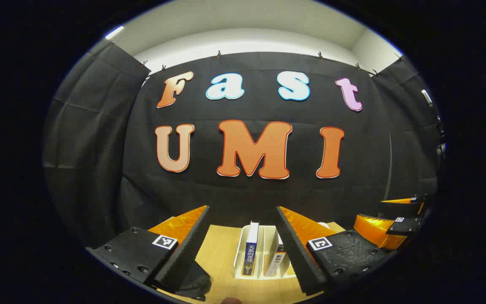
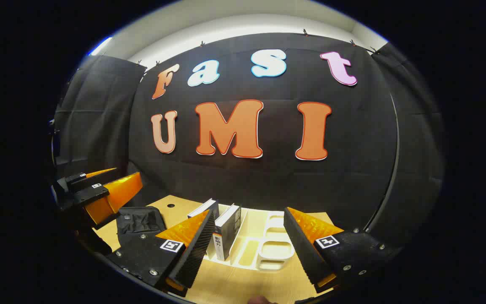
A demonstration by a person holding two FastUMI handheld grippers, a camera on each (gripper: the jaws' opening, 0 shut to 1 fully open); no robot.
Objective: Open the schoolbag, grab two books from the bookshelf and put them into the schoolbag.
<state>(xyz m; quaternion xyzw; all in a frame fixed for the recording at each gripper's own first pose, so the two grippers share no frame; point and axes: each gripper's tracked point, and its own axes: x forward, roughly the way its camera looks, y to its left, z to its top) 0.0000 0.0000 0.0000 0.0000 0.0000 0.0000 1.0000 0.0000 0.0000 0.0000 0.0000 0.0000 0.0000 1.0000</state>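
Both grippers, left gripper [image 1: 243, 223] and right gripper [image 2: 247, 226], spread wide, holding nothing, two books [image 2: 227, 230] upright in white bookshelf [image 2: 268, 249], seemingly one dark schoolbag [image 2: 135, 219] beside.

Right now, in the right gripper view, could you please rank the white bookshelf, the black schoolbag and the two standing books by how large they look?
1. White bookshelf, widest.
2. Black schoolbag, partly hidden behind the right gripper, so this rank is unsure.
3. Nearer book and farther book: no ranking; the nearer looks bigger, perhaps through closeness.
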